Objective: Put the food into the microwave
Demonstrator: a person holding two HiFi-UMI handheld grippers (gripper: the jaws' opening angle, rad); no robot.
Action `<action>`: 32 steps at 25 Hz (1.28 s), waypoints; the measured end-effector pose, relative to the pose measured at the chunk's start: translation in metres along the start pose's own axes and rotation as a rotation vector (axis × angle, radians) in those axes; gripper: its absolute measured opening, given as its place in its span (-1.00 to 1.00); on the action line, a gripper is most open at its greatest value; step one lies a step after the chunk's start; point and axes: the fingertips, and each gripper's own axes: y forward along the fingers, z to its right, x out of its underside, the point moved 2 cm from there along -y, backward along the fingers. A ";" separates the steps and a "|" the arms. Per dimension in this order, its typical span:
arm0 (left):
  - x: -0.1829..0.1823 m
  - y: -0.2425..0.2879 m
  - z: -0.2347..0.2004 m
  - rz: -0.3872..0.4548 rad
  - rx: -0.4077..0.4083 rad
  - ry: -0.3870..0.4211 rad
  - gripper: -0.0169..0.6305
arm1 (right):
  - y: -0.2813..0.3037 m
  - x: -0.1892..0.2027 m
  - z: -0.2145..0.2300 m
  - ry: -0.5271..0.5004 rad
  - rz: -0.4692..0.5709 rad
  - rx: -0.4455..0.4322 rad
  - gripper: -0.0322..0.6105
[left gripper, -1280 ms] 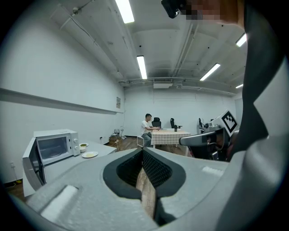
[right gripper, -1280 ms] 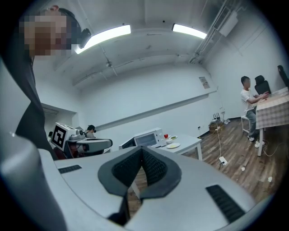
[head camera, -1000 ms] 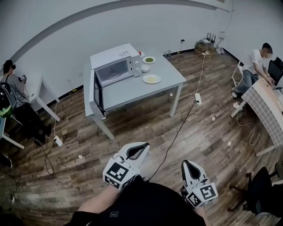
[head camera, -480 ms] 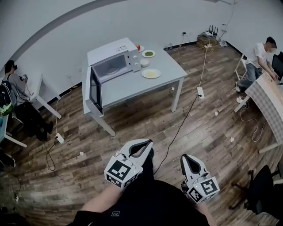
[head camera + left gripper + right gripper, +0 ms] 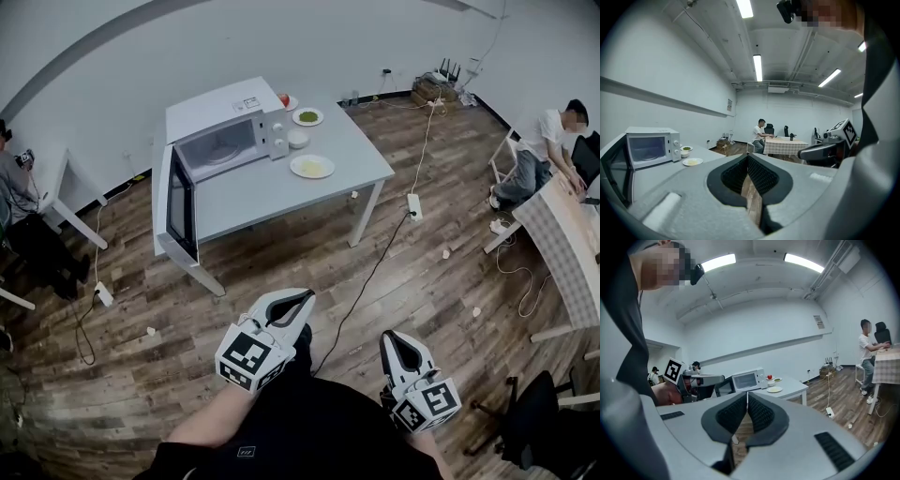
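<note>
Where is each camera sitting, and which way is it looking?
Head view: on the person's head, looking steeply down at floor, table and open microwave; shows the shirt, left tongs, right tongs.
Left gripper view: on the left tongs, looking along their shut jaws toward a seated person; right tongs show at right.
Right gripper view: on the right tongs, looking along their shut jaws toward the microwave; left tongs show at left.
Shared: all three see the microwave and the plate.
</note>
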 end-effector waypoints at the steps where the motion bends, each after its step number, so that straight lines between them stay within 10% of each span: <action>1: -0.002 0.008 -0.009 -0.002 0.004 0.000 -0.92 | 0.011 -0.004 0.006 -0.001 -0.003 0.002 -0.85; 21: -0.039 0.123 -0.195 -0.026 0.029 0.006 -0.92 | 0.227 -0.066 0.071 0.026 -0.032 -0.085 -0.85; 32: -0.039 0.182 -0.220 -0.074 -0.014 -0.010 -0.92 | 0.265 -0.069 0.128 0.064 -0.081 -0.144 -0.85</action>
